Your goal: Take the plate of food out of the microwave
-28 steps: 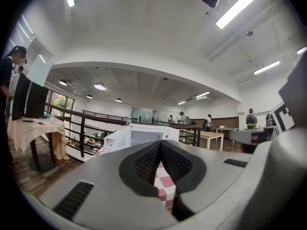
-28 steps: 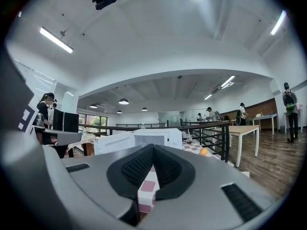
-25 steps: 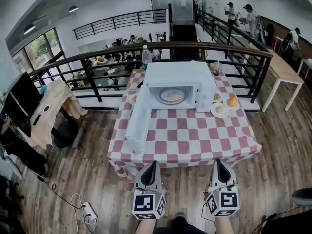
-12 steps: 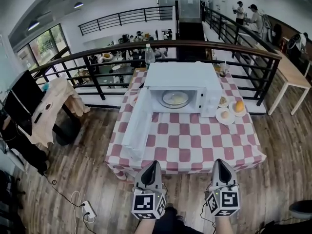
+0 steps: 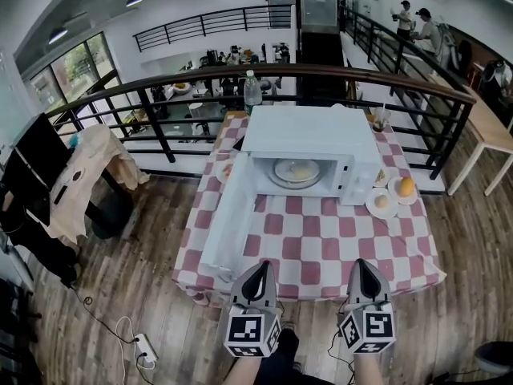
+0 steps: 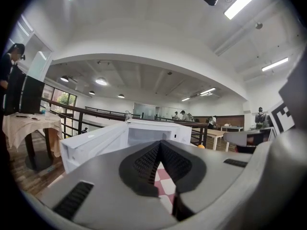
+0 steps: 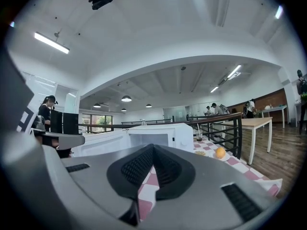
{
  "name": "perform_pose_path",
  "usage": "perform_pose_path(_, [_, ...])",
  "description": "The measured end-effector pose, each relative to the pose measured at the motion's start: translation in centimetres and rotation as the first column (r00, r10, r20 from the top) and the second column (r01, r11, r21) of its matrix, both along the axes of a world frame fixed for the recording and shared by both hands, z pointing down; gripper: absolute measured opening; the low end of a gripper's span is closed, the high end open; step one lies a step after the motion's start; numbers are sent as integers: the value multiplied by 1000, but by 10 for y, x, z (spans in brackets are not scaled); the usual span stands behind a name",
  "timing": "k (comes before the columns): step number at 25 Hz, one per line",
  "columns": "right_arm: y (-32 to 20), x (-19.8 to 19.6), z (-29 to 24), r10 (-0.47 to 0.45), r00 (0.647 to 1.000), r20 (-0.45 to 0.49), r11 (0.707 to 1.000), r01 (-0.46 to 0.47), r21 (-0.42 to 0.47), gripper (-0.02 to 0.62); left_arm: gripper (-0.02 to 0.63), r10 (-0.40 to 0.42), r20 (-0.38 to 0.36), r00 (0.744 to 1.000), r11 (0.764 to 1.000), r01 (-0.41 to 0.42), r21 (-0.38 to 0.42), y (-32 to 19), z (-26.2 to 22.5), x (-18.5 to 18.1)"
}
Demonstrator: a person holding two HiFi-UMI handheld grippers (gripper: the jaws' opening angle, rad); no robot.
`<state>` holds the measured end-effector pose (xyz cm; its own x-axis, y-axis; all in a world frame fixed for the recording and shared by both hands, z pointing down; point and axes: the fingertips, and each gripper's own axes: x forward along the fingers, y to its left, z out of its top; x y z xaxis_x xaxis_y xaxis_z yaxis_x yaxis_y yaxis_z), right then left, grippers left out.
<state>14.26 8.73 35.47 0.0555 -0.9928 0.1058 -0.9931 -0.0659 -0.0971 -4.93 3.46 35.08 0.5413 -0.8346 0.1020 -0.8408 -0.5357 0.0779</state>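
Observation:
A white microwave (image 5: 309,143) stands at the far side of a red-and-white checked table (image 5: 321,247), its door (image 5: 232,215) swung wide open to the left. Inside, a plate of pale food (image 5: 296,171) rests on the turntable. My left gripper (image 5: 260,267) and right gripper (image 5: 362,265) hover side by side at the table's near edge, both shut and empty, pointing toward the oven. The left gripper view shows the microwave (image 6: 148,133) ahead past shut jaws; the right gripper view shows the microwave (image 7: 151,138) likewise.
Right of the oven sit small plates with an egg (image 5: 381,201) and an orange (image 5: 406,187). A water bottle (image 5: 252,87) and a cup (image 5: 378,119) stand behind it. A dark railing (image 5: 160,95) runs behind the table. A cloth-draped table (image 5: 80,175) stands at left.
Both grippers have moved forward toward the table, and the microwave and table now look closer and larger. The jaws have stayed shut.

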Motion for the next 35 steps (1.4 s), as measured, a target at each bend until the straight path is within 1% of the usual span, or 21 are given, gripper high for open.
perform_pose_path(6, [-42, 5, 0, 7, 1000, 22, 1000, -7, -5, -9, 11, 31, -6, 1000, 999, -31, -9, -41, 0, 16])
perform_pose_path(11, [-75, 7, 2, 3, 1000, 8, 1000, -3, -16, -9, 9, 35, -25, 999, 998, -36, -44, -73, 8, 24])
perform_pose_path(19, [-124, 3, 14, 1, 1000, 15, 999, 0, -39, -9, 11, 78, -28, 997, 994, -79, -71, -109, 22, 38])
perform_pose_path(25, [-148, 0, 28, -11, 997, 73, 998, 15, -62, -9, 11, 70, -29, 997, 992, -73, -99, -129, 34, 38])
perform_pose_path(31, [-167, -6, 35, -41, 994, 97, 996, 49, -79, -9, 11, 53, -34, 998, 989, -57, -133, -141, 42, 40])
perform_pose_path(35, [-179, -4, 42, -61, 991, 120, 993, 72, -92, -9, 11, 31, -52, 998, 987, -39, -157, -150, 49, 45])
